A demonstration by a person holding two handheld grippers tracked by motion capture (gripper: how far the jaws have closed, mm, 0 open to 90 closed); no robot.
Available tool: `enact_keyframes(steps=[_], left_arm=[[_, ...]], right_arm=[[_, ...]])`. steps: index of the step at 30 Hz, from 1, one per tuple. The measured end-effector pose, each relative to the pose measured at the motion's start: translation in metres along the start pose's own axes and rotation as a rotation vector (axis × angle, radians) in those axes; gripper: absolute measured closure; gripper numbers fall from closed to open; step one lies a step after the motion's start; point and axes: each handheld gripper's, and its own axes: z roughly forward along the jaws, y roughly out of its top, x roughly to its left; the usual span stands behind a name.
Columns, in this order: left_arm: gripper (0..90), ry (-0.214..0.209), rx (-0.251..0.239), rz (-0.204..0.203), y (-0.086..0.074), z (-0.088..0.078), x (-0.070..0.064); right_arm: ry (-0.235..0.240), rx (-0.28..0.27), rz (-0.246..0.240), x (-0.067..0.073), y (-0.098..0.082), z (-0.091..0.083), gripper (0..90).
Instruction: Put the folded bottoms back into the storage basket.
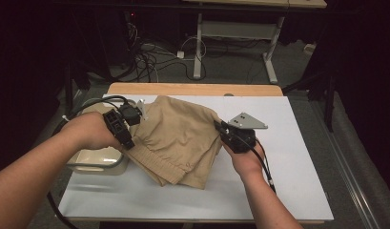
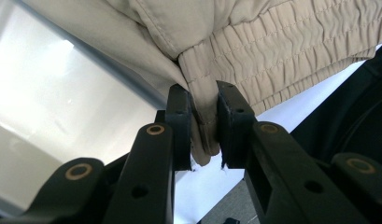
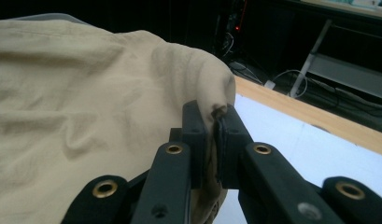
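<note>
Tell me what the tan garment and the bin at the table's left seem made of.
Tan garment: a light woven fabric, likely cotton or a blend; matte, creased, with a gathered elastic waistband. Bin: probably moulded plastic; smooth, pale, slightly glossy, with a rounded rim.

The khaki shorts (image 1: 178,138) are made of soft tan cloth with a gathered elastic waistband, its ribbed stitching clear in the left gripper view (image 2: 272,51). They are folded into a thick, rumpled bundle over the middle of the white desk (image 1: 288,191). One edge at the waistband and one at the opposite side are pinched and lifted, so the cloth bulges upward between them, while the lower folded corner droops toward the desk surface.
</note>
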Motion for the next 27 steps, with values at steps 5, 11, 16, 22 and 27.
enact_keyframes(steps=[5,11,16,22,27], left_arm=[[75.2,0.012,-0.001,-0.029,-0.013,-0.007,0.009],[75.2,0.043,-0.018,-0.064,-0.034,-0.008,0.024],[75.3,0.056,-0.034,-0.090,-0.050,-0.005,0.038],[75.3,0.066,-0.045,-0.128,-0.068,-0.003,0.053],[75.4,0.075,-0.044,-0.146,-0.078,-0.001,0.063]], right_arm=[[0.019,-0.014,-0.002,0.007,0.012,0.011,85.6],[0.044,-0.023,-0.025,0.020,0.028,0.028,85.6],[0.064,-0.025,-0.045,0.030,0.038,0.045,85.6],[0.082,-0.026,-0.054,0.041,0.048,0.066,85.5],[0.096,-0.026,-0.055,0.047,0.054,0.079,85.5]])
